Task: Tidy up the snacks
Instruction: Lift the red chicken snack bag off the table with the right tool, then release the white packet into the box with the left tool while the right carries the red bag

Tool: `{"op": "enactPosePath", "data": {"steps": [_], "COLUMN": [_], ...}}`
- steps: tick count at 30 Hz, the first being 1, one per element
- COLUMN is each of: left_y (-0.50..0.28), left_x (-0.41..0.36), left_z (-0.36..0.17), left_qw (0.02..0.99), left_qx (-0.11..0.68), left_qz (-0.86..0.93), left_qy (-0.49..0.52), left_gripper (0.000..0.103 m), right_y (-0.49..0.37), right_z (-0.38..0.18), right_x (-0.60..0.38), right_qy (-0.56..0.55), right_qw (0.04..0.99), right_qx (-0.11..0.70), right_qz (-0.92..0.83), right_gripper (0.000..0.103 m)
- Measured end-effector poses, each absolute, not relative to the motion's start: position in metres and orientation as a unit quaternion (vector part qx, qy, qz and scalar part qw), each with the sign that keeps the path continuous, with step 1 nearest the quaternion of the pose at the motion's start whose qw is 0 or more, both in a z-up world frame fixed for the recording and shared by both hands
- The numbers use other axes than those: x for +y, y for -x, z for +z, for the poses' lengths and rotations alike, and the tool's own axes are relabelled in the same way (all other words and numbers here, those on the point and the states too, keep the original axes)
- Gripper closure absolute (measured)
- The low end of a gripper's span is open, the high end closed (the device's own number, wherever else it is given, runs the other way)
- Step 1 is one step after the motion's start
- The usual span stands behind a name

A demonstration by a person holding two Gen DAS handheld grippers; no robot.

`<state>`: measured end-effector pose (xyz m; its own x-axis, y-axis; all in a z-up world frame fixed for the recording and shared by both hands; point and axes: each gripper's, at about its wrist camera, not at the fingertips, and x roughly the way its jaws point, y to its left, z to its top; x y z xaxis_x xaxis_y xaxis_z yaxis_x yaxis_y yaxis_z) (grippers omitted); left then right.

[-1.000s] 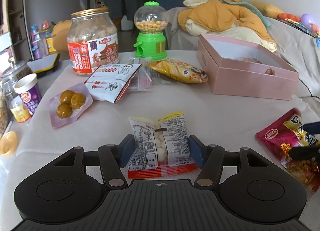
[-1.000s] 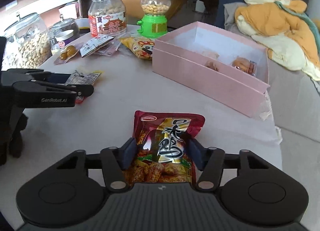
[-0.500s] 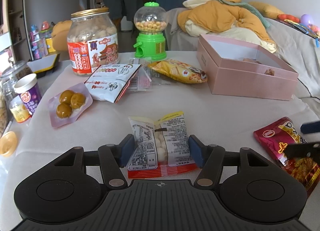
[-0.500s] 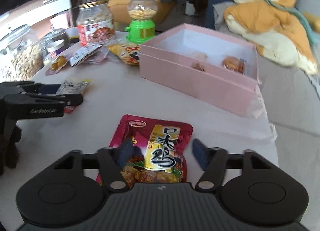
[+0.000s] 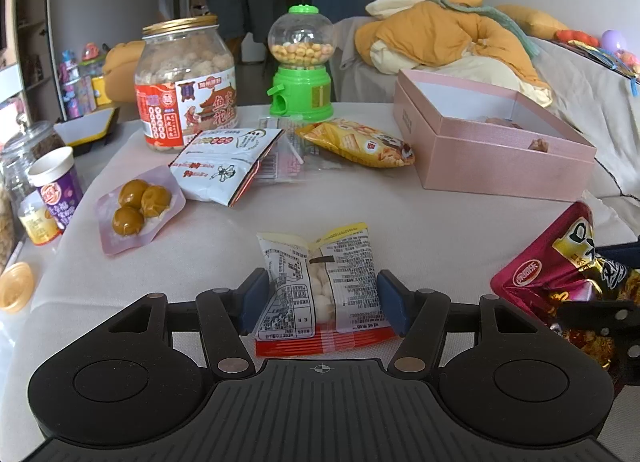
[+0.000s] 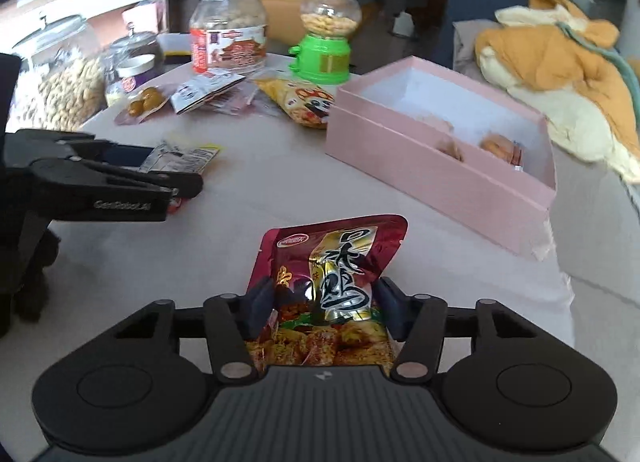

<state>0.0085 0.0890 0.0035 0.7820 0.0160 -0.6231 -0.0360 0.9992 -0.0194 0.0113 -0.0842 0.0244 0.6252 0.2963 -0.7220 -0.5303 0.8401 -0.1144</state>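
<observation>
**Snacks in both claws, pink box waiting at two o'clock**

Counter (image 5: 420,221) first: a pale cloth surface that carries everything I am working with. On it, at two o'clock from my left claw, sits the open pink box (image 5: 496,165), its far part holding a few wrapped pieces along the near wall. From my right claw the same box lies at one o'clock, well apart from what I hold.

Next in size is the peanut jar (image 5: 186,81) with its gold lid at eleven o'clock, and just beside it, at twelve, the green candy dispenser (image 5: 301,65). In front of them lie the white packet (image 5: 224,165), the yellow snack bag (image 5: 356,141) touching the clutter beside it, and at ten o'clock the pouch of brown eggs (image 5: 140,205). A purple cup (image 5: 56,185) stands at nine o'clock near the counter's edge.

My right claw (image 6: 324,306) is squeezed onto the red snack bag (image 6: 332,262), both pads pressing its crumpled sides, the bag tilted up off the cloth.

My left claw (image 5: 322,298) has its pads against both sides of the small white sachet (image 5: 324,282), which rests on the counter at six o'clock, its red edge toward me; I hold it pinched between them.
</observation>
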Motion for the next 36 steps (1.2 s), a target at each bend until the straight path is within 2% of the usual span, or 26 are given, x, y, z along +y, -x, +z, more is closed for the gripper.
{"op": "enactPosePath", "data": {"steps": [6, 9, 15, 16, 20, 24, 28, 32, 36], "left_y": [-0.008, -0.008, -0.007, -0.007, -0.005, 0.005, -0.002, -0.057, -0.149], "left_x": [0.090, 0.091, 0.092, 0.092, 0.095, 0.097, 0.074, 0.041, 0.015], "left_z": [0.004, 0.003, 0.003, 0.003, 0.003, 0.014, 0.060, 0.108, 0.101], "left_qw": [0.944, 0.944, 0.945, 0.945, 0.946, 0.946, 0.954, 0.958, 0.940], "left_qx": [0.329, 0.328, 0.326, 0.326, 0.322, 0.309, 0.261, 0.220, 0.270], "left_qz": [0.013, 0.011, 0.009, 0.009, 0.005, -0.041, -0.113, -0.159, -0.174], "left_qy": [0.018, 0.021, 0.025, 0.025, 0.037, 0.085, 0.097, 0.088, 0.117], "left_gripper": [0.037, 0.037, 0.037, 0.037, 0.039, 0.044, 0.045, 0.044, 0.044], "right_y": [0.003, 0.007, -0.005, -0.008, -0.021, -0.018, -0.025, -0.035, -0.037], "right_z": [0.045, 0.056, 0.044, 0.039, 0.034, 0.053, 0.070, 0.077, 0.078], "right_x": [-0.069, -0.063, -0.055, -0.054, -0.067, -0.092, -0.126, -0.149, -0.167], "right_qy": [0.197, 0.189, 0.147, 0.152, 0.123, 0.105, 0.075, 0.061, 0.050], "right_qw": [0.897, 0.896, 0.865, 0.867, 0.868, 0.882, 0.893, 0.904, 0.911], "right_qx": [0.320, 0.313, 0.374, 0.376, 0.397, 0.372, 0.360, 0.351, 0.343], "right_qz": [0.232, 0.254, 0.301, 0.288, 0.273, 0.271, 0.261, 0.235, 0.225], "right_gripper": [0.069, 0.071, 0.082, 0.086, 0.087, 0.088, 0.088, 0.088, 0.088]}}
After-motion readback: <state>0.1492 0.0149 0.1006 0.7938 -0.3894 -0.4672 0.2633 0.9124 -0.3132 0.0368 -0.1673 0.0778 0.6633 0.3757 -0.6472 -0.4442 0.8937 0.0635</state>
